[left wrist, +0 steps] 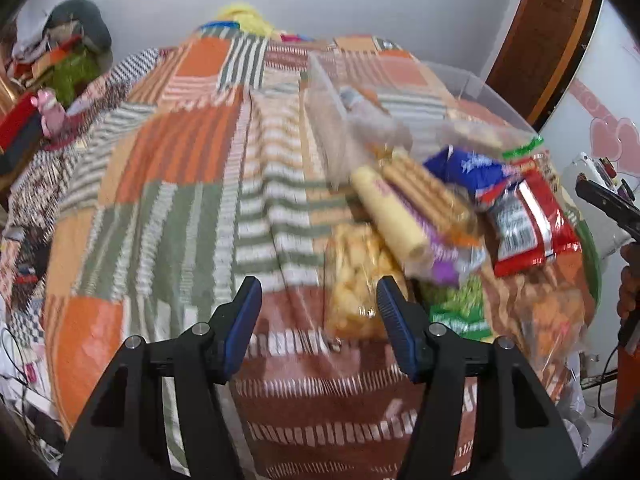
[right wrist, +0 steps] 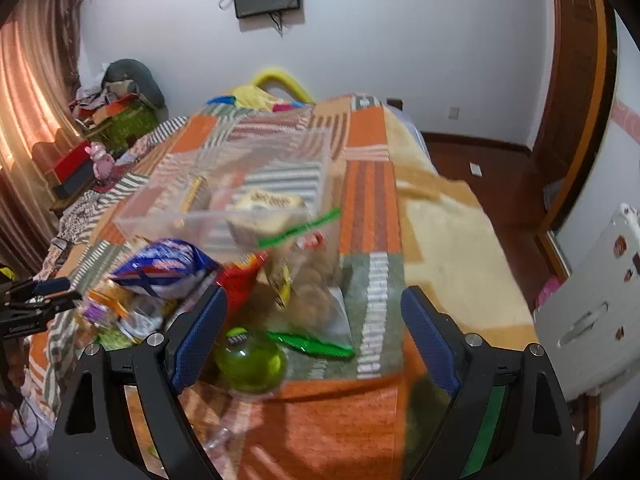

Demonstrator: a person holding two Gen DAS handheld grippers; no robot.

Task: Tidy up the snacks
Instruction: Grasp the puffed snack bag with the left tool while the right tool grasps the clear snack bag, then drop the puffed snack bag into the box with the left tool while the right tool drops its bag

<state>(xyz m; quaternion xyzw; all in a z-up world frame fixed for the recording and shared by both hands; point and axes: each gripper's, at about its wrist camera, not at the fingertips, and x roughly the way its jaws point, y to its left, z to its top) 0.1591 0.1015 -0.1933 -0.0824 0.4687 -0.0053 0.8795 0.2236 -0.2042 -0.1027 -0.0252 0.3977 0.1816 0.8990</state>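
Patchwork bedspread [left wrist: 168, 184] carries the snack pile [left wrist: 452, 216] beside a clear bin [right wrist: 240, 184]. Your left gripper [left wrist: 318, 316] hangs partly open and empty; right gripper [right wrist: 314, 336] wide, empty. Pick one top packet, grip mid-body, avoid crushing.

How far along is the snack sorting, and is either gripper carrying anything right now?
Done: the clear bin already holds at least one pale packet. In hand: nothing; the left gripper and right gripper both stand open and empty. Left: most snacks, including the red packet, blue bag and wafer pack, are piled on the bedspread.
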